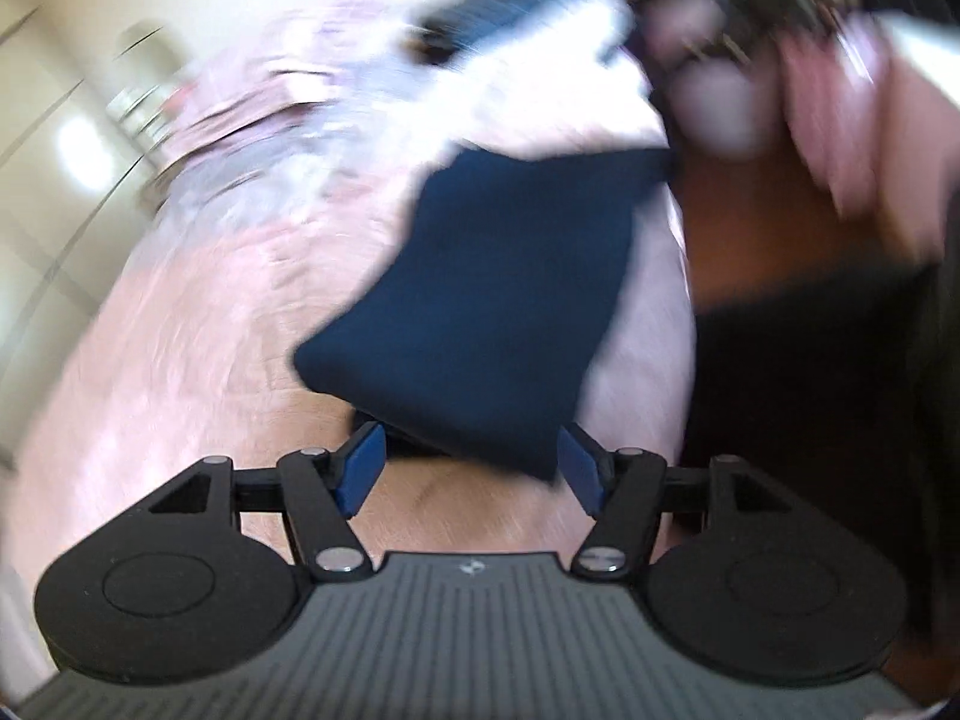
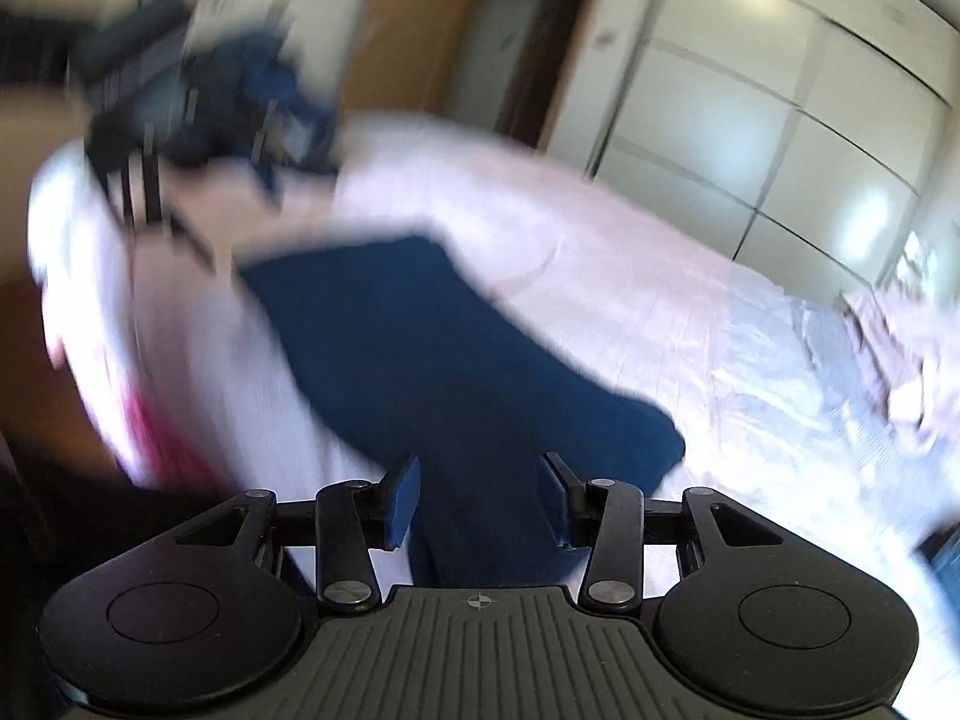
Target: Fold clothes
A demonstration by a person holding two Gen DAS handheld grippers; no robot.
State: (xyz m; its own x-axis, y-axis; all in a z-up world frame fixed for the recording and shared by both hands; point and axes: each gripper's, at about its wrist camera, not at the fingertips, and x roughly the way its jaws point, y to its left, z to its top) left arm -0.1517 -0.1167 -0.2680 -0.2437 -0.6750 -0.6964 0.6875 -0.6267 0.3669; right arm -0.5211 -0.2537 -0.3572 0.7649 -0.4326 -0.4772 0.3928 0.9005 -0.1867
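Both frames heavily motion-blurred. Left gripper (image 1: 471, 468) jaws spread wide, nothing clamped; folded dark navy cloth garment (image 1: 498, 300) lies on the pale pink bedsheet (image 1: 198, 324), its near edge between the blue pads (image 1: 360, 468), rest running toward 12 o'clock. Right gripper (image 2: 477, 501) also wide open and empty, same navy garment (image 2: 432, 348) between its fingers, stretching to 11 o'clock; white wardrobe doors (image 2: 750, 120) at 1 o'clock.

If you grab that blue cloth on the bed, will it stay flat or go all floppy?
Probably floppy: the blue cloth lies limp with soft, rounded edges on the pink bed. It likely weighs little. It shouldn't roll, but it may unfold or slide when the open left gripper lifts it.
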